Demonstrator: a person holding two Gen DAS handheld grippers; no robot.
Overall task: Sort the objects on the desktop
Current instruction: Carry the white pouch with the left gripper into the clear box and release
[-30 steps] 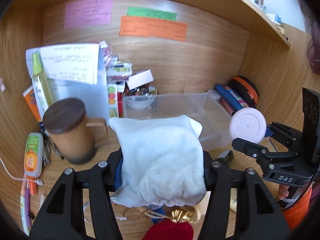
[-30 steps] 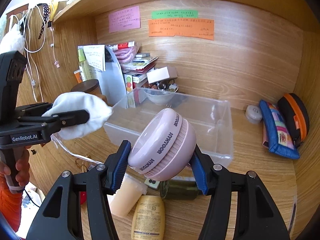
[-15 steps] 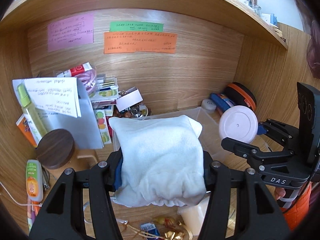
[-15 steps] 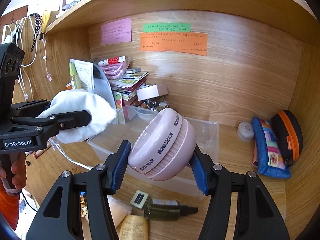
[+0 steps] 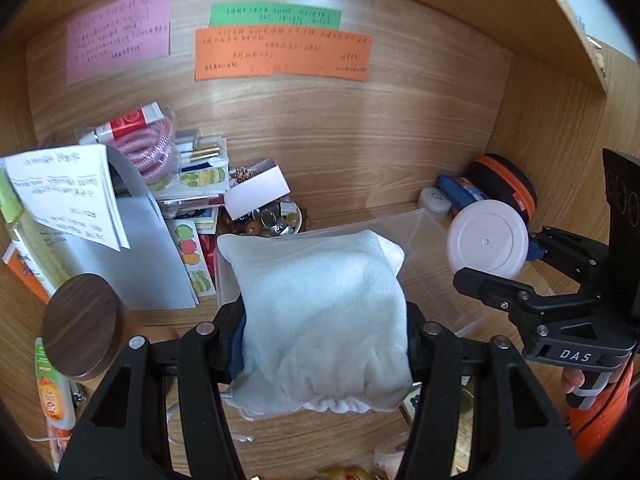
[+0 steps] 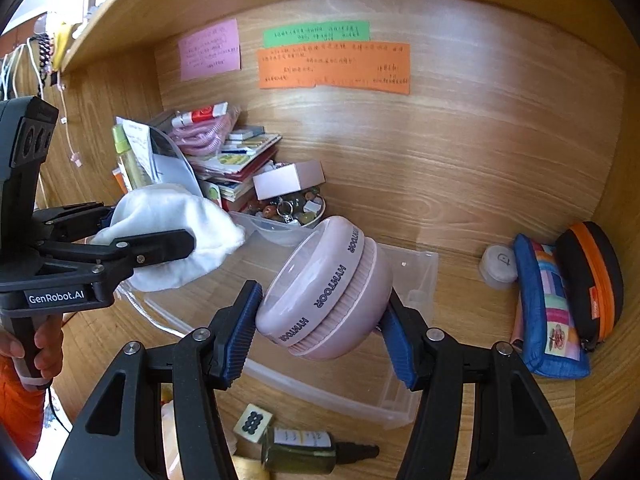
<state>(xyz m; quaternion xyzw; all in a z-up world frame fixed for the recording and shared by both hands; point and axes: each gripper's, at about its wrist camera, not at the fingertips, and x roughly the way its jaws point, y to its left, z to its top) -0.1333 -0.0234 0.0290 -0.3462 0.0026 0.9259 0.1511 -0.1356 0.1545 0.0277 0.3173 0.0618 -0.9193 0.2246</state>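
Both tongs have risen since a second ago, and the clear bin now sits lower and further off in each view.

Left wrist view: the left tongs (image 5: pixel 324 320) are clamped on a folded white cloth (image 5: pixel 324 312), carried in the air above the near end of the clear bin (image 5: pixel 436 236). To the right, the other tool holds a pink round case (image 5: pixel 486 238) face-on. More of the back wall notes shows than before.

Right wrist view: the right tongs (image 6: pixel 320 320) grip the pink round case (image 6: pixel 328 288) by its sides, tilted, over the bin (image 6: pixel 416 264). My read: both items are being lined up for dropping in. A dark bottle (image 6: pixel 308 450) lies on the bench (image 6: pixel 460 400), now fully visible.
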